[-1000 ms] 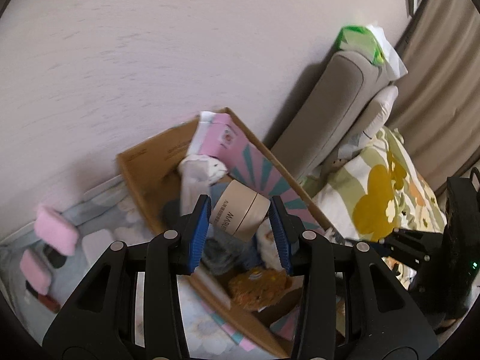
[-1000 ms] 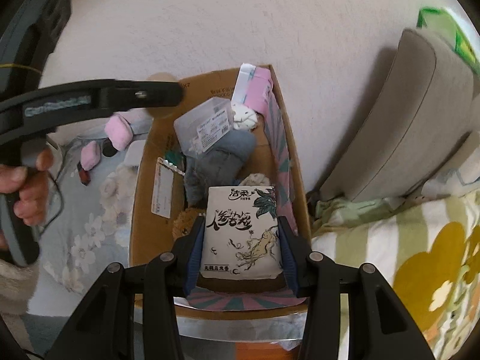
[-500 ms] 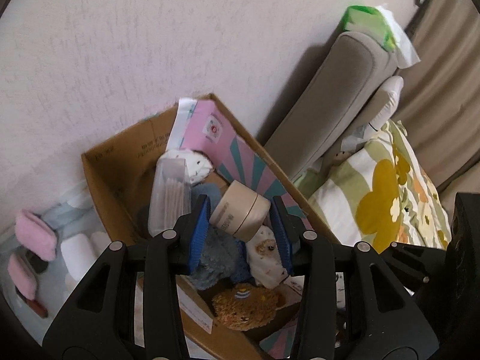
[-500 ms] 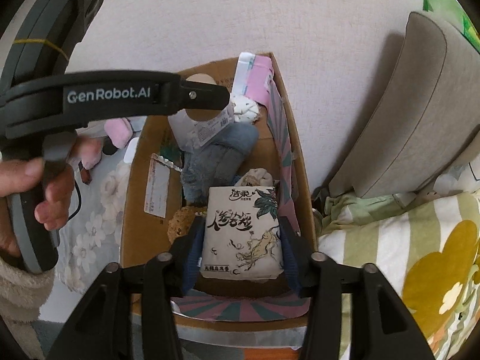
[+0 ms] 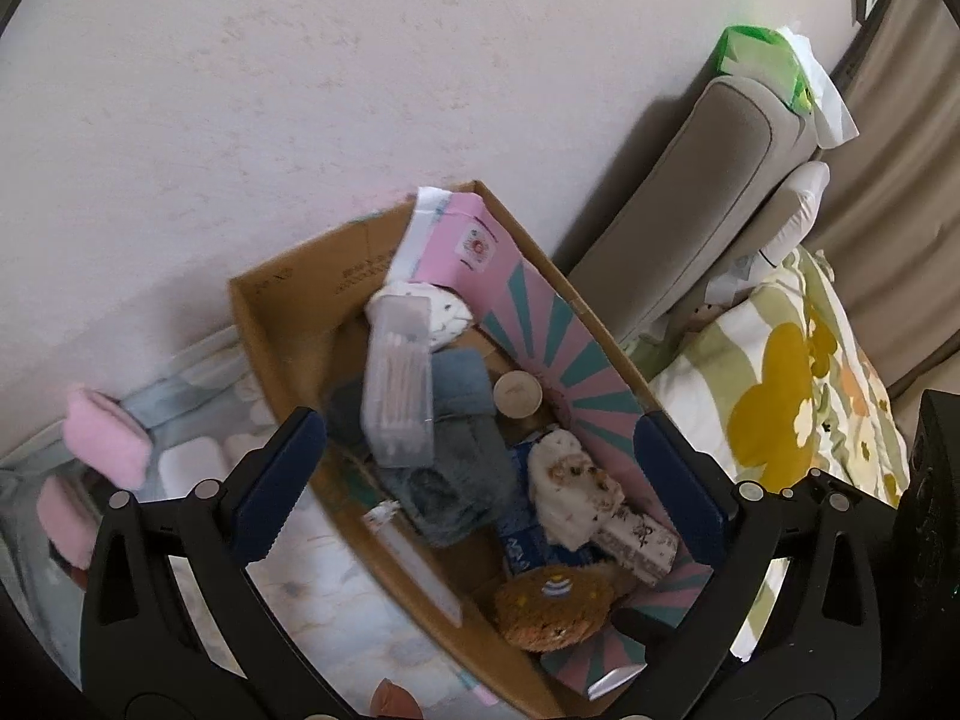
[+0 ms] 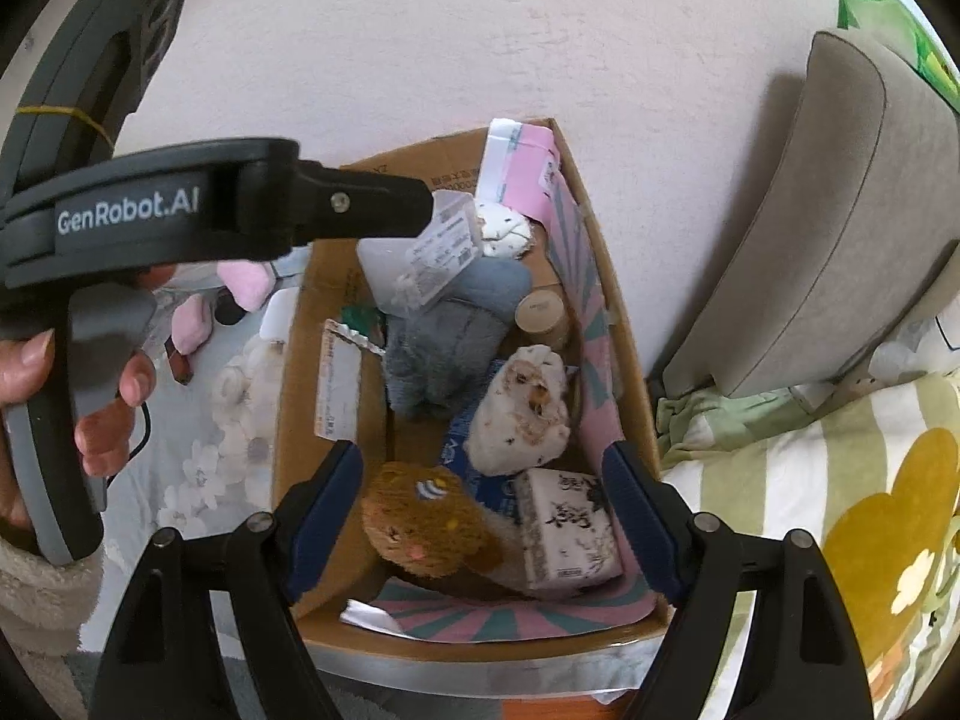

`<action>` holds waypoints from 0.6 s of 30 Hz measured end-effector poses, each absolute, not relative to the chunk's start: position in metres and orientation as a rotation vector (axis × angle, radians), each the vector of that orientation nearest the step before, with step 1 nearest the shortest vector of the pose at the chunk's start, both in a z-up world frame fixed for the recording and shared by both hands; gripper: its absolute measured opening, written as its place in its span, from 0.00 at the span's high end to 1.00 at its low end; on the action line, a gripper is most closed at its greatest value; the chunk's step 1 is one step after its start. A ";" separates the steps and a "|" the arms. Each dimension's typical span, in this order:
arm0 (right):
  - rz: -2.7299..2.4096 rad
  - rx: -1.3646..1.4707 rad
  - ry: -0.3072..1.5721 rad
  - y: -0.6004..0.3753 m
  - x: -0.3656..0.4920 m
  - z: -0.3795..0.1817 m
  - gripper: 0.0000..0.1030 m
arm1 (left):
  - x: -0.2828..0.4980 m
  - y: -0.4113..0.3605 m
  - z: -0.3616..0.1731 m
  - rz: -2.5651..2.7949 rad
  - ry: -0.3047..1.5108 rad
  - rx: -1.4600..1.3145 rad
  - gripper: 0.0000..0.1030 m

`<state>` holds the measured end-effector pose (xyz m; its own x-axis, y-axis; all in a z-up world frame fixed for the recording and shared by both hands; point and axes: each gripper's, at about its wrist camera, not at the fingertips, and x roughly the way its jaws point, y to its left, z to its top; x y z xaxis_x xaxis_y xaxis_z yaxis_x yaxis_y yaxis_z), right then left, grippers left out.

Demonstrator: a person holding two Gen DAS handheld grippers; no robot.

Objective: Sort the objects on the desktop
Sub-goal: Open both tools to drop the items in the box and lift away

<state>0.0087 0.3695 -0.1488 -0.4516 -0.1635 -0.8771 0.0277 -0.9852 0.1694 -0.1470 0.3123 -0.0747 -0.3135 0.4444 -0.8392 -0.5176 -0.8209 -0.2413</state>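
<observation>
A cardboard box (image 5: 258, 324) (image 6: 303, 396) against the wall holds several sorted things. The beige jar (image 5: 517, 394) (image 6: 540, 318) stands inside by the pink-and-teal liner. The printed tissue pack (image 6: 567, 531) (image 5: 639, 537) lies at the box's near end beside a brown plush (image 6: 423, 525) (image 5: 555, 603). A white plush (image 6: 522, 414), a grey-blue cloth (image 5: 456, 456) and a clear swab box (image 5: 399, 387) also lie inside. My left gripper (image 5: 480, 468) is open and empty above the box. My right gripper (image 6: 483, 510) is open and empty above the near end.
A grey sofa arm (image 6: 840, 228) and a floral cushion (image 5: 798, 396) lie to the right of the box. Pink pads (image 5: 105, 441) and white items sit on the floral mat (image 6: 204, 468) to the left. The left gripper's body (image 6: 180, 222) crosses the right wrist view.
Both grippers have opened. The jar dropped from the left gripper into the box; the tissue pack left the right gripper and lies in the box's near end.
</observation>
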 end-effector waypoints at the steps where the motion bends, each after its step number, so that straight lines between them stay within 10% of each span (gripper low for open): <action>1: -2.578 1.577 -0.193 0.367 0.009 -0.147 0.24 | -0.146 0.310 -0.072 2.156 0.100 -1.337 0.01; 18: -2.637 1.538 -0.122 0.323 0.026 -0.118 0.24 | -0.122 0.249 -0.032 2.166 0.097 -1.273 0.01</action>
